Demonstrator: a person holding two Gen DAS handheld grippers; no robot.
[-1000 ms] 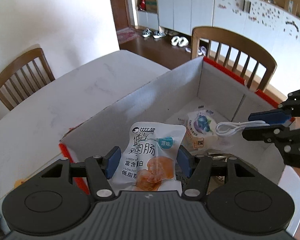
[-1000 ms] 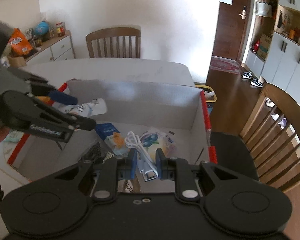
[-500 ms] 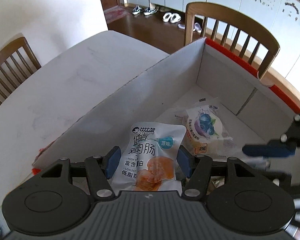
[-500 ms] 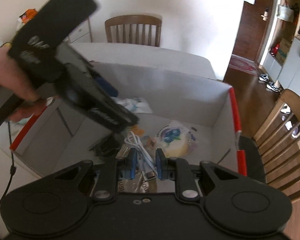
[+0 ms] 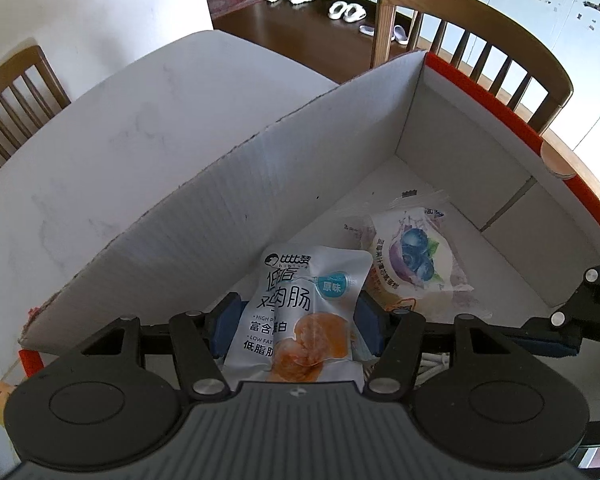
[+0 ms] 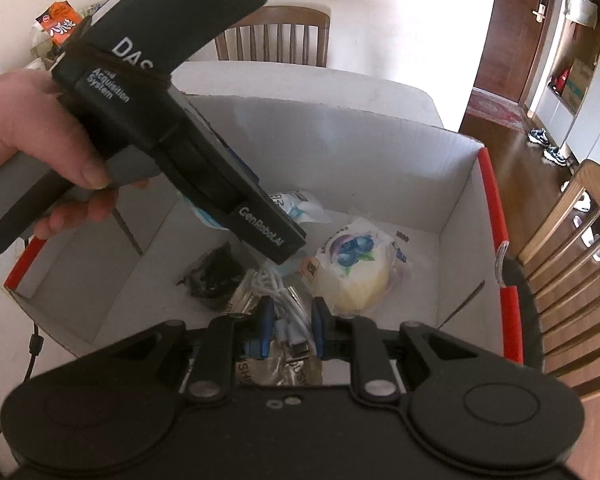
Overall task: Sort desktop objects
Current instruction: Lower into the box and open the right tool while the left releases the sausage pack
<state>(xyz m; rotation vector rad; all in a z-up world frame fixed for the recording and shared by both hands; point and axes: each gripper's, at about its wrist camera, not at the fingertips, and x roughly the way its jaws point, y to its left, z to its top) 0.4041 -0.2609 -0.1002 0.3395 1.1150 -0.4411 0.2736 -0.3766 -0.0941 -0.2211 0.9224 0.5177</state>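
Your left claw (image 5: 296, 322) grips a white plastic sausage pouch with an orange picture (image 5: 304, 316), its blue pads pressed on both sides, held over the open white cardboard box with red edges (image 5: 480, 92) that stands on the white counter (image 5: 120, 128). Your right claw (image 6: 288, 328) is clamped on a coiled white charging cable (image 6: 288, 304), low inside the same box. On the box floor near its far right corner lies a clear-wrapped blueberry cake (image 6: 352, 264); a black crumpled item (image 6: 212, 276) lies toward the left
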